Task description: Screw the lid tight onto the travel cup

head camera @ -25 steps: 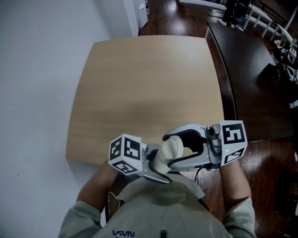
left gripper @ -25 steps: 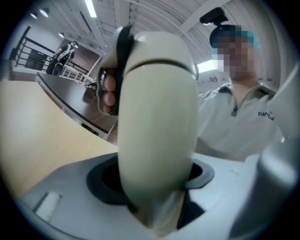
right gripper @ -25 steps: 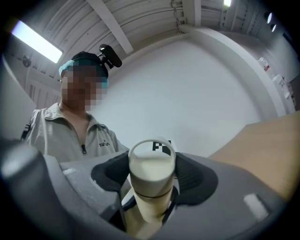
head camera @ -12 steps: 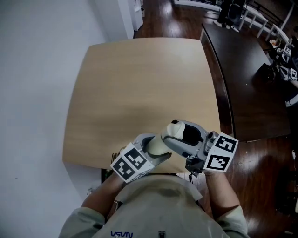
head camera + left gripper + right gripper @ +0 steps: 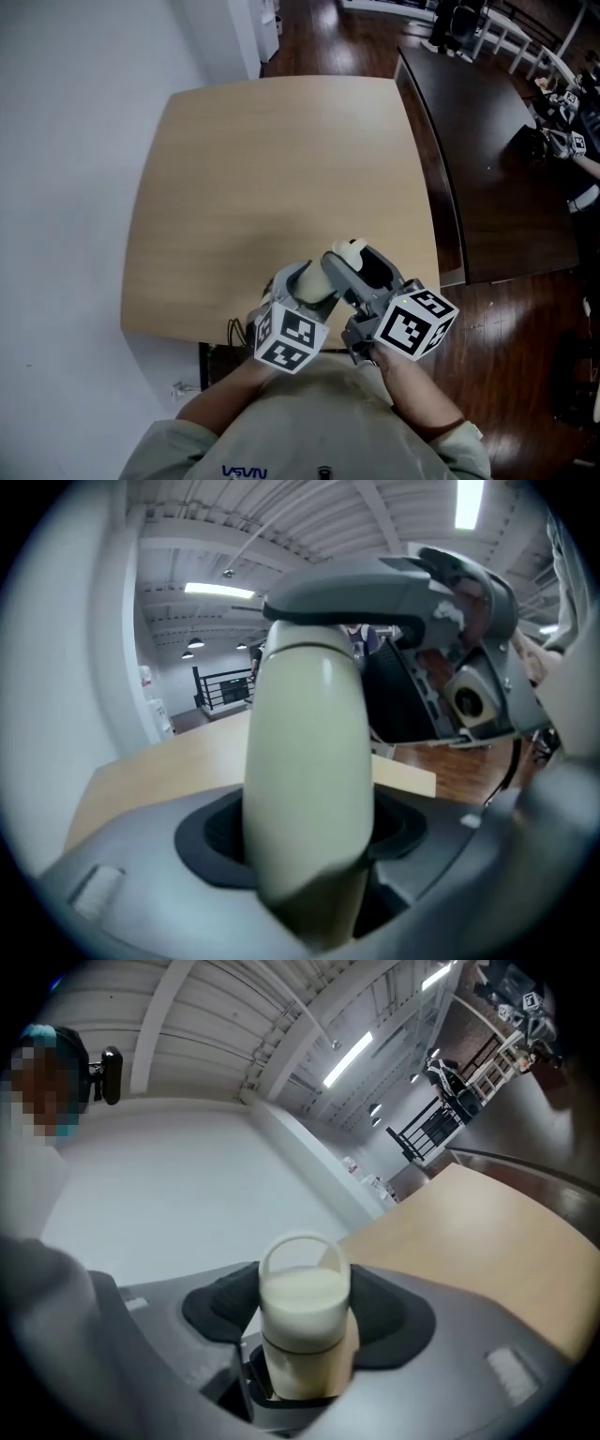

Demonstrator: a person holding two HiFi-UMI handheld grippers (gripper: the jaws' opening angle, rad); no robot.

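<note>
- The cup (image 5: 322, 286) is in the air over the near edge of the worktop (image 5: 272, 169), close to the person's body, carried between the two grippers.
- The left gripper (image 5: 300, 281) has its jaws clamped on the cup's body. Its own view shows the dark pads (image 5: 208, 834) against either side of the barrel.
- The right gripper (image 5: 358, 266) has its jaws clamped on the lid (image 5: 302, 1305), one pad at each side.
- The step in hand looks to be the twist itself: the left holds the body fixed while the right turns the lid.
- To do it well, line both grippers up on the cup's long axis, so the thread runs true and does not cross.
- Turn by rolling the right wrist about that axis. A sideways push could lever the barrel out of the left jaws.
- A thin seam (image 5: 300, 1349) shows between lid and body, and it looks even where visible. I cannot tell how far the lid is already seated.
- The wall looks smooth and may slip in the pads, so a firm left grip matters. Stop once the lid resists.
- The cup is a slim round cylinder, cream, with a soft satin sheen. It is probably plastic or coated metal.
- The lid is the same cream, round and flat-topped, with a thin loop (image 5: 304, 1237) arching over it.
- The pads are black, ribbed and rubbery-looking. The gripper shells are smooth grey plastic.
- The worktop is pale wood-look, smooth, with rounded corners.
</note>
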